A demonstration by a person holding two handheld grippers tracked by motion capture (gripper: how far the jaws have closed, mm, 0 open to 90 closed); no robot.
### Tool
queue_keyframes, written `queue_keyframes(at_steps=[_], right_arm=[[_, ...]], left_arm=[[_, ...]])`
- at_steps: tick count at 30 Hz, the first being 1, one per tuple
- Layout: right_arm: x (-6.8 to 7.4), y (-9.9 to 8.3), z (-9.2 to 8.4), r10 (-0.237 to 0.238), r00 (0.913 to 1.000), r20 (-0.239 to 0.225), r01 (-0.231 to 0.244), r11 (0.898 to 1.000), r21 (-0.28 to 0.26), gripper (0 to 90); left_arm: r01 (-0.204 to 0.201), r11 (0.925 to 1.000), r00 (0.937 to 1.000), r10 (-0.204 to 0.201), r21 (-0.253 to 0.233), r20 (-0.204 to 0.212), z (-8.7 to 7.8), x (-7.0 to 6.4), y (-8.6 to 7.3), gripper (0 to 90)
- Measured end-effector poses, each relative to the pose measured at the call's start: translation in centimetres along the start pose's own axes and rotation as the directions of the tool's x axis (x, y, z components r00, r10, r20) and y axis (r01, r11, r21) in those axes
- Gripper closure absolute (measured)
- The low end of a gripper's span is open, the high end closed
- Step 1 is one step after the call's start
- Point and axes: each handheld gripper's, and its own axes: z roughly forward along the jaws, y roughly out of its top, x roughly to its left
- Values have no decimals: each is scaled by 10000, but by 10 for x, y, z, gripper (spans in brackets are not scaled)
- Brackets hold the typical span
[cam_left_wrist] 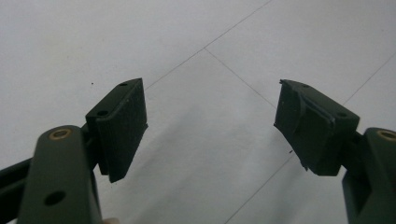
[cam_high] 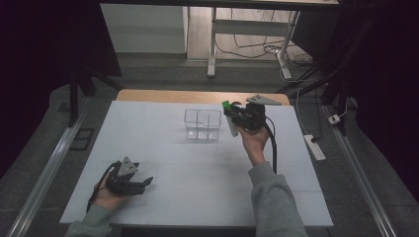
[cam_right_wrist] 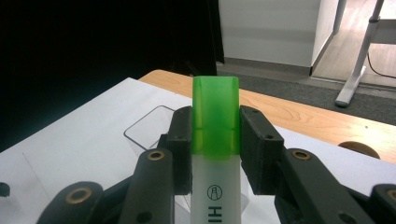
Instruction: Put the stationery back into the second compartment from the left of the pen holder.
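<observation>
Highlighter [cam_right_wrist: 215, 140] lettering in right gripper [cam_right_wrist: 215, 149] view, unreadable overhead

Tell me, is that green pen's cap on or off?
On. The green cap sits over the top of the pen, and the right gripper clamps it there beside the clear box.

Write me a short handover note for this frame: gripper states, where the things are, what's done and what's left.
Right gripper: shut on the green-capped highlighter, cap end out past the jaws, held off the table just right of the clear organizer.
Left gripper: open, nothing between its jaws, low over the white table at the near left.
Clear organizer: stands mid-table toward the far edge; looks to have nothing in it, though it is too small to be sure.
Done: highlighter picked up.
Left: probably carry it over the organizer, lower it into a compartment and release.
</observation>
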Motion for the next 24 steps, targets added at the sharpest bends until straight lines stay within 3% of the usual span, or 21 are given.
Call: queue_keyframes(at_steps=[17,24], right_arm=[[10,16,19,-21,10000,-61,19,9997,-260,668],[16,22,25,-354,9993,80,358,9983,-461,668]], left_arm=[[133,9999,9998,-132,-53,164,-1,0,0,247],[125,9999,9997,-123,-78,201,-1,0,0,247]])
